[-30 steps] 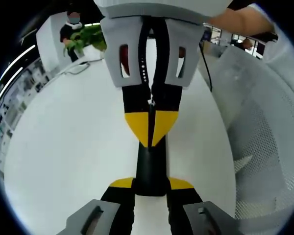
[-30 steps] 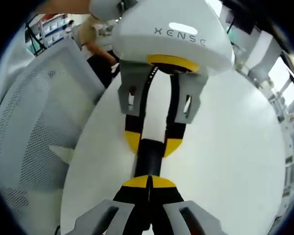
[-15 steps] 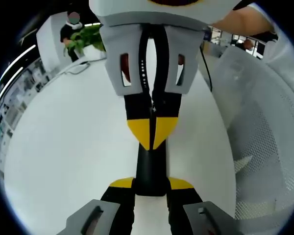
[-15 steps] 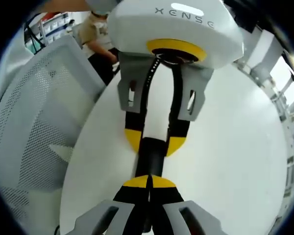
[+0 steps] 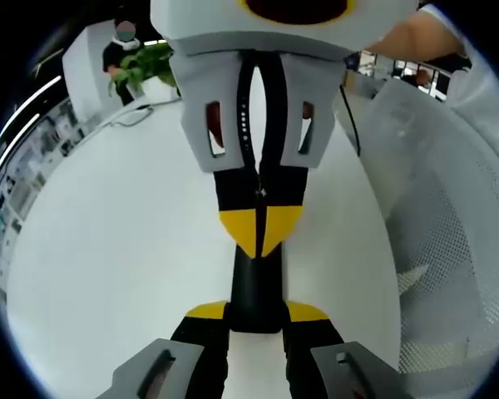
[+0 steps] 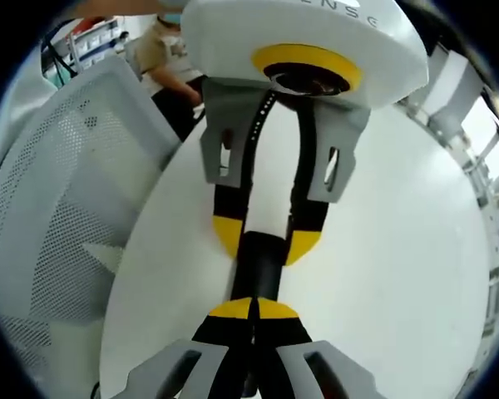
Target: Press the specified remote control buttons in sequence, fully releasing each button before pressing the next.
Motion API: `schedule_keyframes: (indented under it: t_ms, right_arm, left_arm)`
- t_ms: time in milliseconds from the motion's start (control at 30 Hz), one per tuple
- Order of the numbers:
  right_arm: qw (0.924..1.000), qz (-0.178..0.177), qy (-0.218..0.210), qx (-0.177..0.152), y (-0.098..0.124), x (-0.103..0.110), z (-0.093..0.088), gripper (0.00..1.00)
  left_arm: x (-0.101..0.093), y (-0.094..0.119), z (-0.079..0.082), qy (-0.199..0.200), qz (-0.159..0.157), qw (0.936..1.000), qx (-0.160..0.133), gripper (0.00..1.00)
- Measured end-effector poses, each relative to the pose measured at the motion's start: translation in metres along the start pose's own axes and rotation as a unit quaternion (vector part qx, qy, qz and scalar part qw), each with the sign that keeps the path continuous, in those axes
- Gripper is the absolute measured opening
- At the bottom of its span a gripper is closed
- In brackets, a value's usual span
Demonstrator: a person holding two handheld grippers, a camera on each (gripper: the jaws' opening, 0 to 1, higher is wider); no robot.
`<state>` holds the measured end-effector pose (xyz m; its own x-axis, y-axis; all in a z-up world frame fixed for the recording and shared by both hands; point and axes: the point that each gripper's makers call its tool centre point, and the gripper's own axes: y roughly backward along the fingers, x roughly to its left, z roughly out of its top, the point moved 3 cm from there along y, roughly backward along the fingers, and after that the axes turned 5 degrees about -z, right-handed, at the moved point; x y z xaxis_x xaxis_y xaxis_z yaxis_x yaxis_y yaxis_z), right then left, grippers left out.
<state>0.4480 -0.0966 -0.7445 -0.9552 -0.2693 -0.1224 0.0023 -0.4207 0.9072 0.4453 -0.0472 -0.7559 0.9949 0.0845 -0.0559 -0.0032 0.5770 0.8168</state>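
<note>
A slim black remote control (image 5: 257, 287) lies at centre frame in the left gripper view, its near end clamped between the yellow-tipped jaws of the left gripper (image 5: 257, 312), while the right gripper (image 5: 259, 241) descends from the top with jaws closed together, tips on the remote's far end. In the right gripper view, the remote control (image 6: 258, 270) again sits mid-frame between both grippers. Around them spreads a white table (image 5: 125, 249), a white mesh chair (image 5: 453, 249) at right, a green plant (image 5: 145, 62) upper left.
</note>
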Motion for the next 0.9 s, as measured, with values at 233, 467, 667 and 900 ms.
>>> schedule_keyframes:
  t_ms: [233, 467, 667, 900]
  right_arm:
    - [1.0000, 0.001, -0.002, -0.001, -0.0003, 0.0001, -0.0003, 0.00]
    - [0.9998, 0.005, -0.018, 0.001, -0.0011, -0.0010, -0.0009, 0.00]
    - [0.9998, -0.001, -0.004, 0.018, -0.0017, 0.0006, 0.0005, 0.00]
    - [0.9998, -0.001, -0.013, 0.015, -0.0014, 0.0000, -0.0001, 0.00]
  left_arm:
    - [-0.0004, 0.0001, 0.0004, 0.001, -0.002, 1.0000, -0.001, 0.23]
    - [-0.0002, -0.0001, 0.0007, 0.001, -0.002, 1.0000, -0.001, 0.23]
    - [-0.0016, 0.0006, 0.0015, 0.001, -0.003, 1.0000, -0.001, 0.23]
    - [-0.0026, 0.0012, 0.0020, 0.001, -0.002, 1.0000, -0.001, 0.23]
